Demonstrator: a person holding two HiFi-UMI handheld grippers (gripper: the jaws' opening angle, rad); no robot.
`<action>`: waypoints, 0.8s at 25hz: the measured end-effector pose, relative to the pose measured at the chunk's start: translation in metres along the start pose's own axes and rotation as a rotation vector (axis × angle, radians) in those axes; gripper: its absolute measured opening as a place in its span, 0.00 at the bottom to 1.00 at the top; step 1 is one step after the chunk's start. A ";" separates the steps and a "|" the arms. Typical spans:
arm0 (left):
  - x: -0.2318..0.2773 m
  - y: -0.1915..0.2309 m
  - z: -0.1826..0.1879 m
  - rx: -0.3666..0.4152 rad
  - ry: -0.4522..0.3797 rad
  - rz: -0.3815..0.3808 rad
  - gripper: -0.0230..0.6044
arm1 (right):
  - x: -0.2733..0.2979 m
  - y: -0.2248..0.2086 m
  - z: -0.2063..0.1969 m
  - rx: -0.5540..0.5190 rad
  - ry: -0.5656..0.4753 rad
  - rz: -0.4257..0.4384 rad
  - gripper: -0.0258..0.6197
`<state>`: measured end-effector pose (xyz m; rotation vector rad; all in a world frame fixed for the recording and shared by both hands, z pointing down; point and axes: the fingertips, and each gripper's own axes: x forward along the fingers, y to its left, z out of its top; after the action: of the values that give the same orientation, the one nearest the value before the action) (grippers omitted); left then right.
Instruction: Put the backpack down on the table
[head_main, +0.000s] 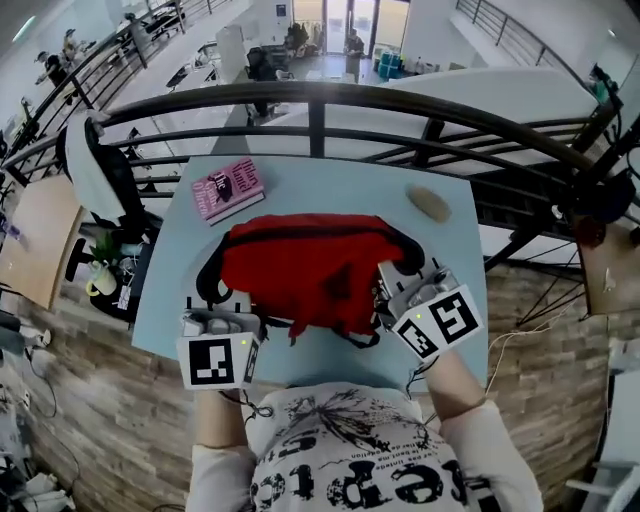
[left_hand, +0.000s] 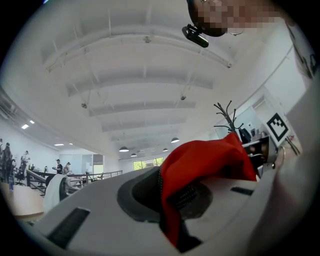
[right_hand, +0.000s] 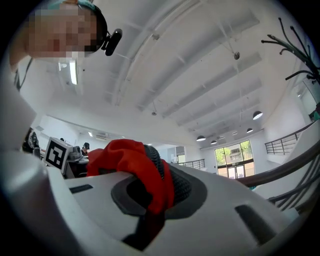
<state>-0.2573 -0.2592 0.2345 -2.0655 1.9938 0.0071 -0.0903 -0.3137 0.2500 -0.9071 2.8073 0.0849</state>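
Railing-side desk, red backpack gripped at both near corners.
Left gripper and right gripper each have jaws clamped on red fabric, spreading the bag flat; it seems to lie on the desk, clear of the pink book.

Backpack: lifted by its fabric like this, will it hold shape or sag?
Likely floppy: the backpack bunches and creases between the left gripper and right gripper, each shut on a fold of red cloth. Probably light and fairly empty, since it looks flat. Its loose black strap may dangle or snag.
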 end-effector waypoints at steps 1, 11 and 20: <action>0.013 0.006 -0.002 0.003 -0.005 -0.016 0.08 | 0.011 -0.006 0.000 -0.007 0.000 -0.018 0.08; 0.140 0.056 -0.030 -0.025 -0.039 -0.149 0.08 | 0.109 -0.068 0.000 -0.119 0.011 -0.172 0.08; 0.250 0.073 -0.070 0.017 -0.044 -0.217 0.08 | 0.184 -0.151 -0.021 -0.124 0.074 -0.268 0.08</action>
<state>-0.3289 -0.5192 0.2409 -2.2397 1.7295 -0.0069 -0.1516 -0.5435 0.2350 -1.3316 2.7420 0.1924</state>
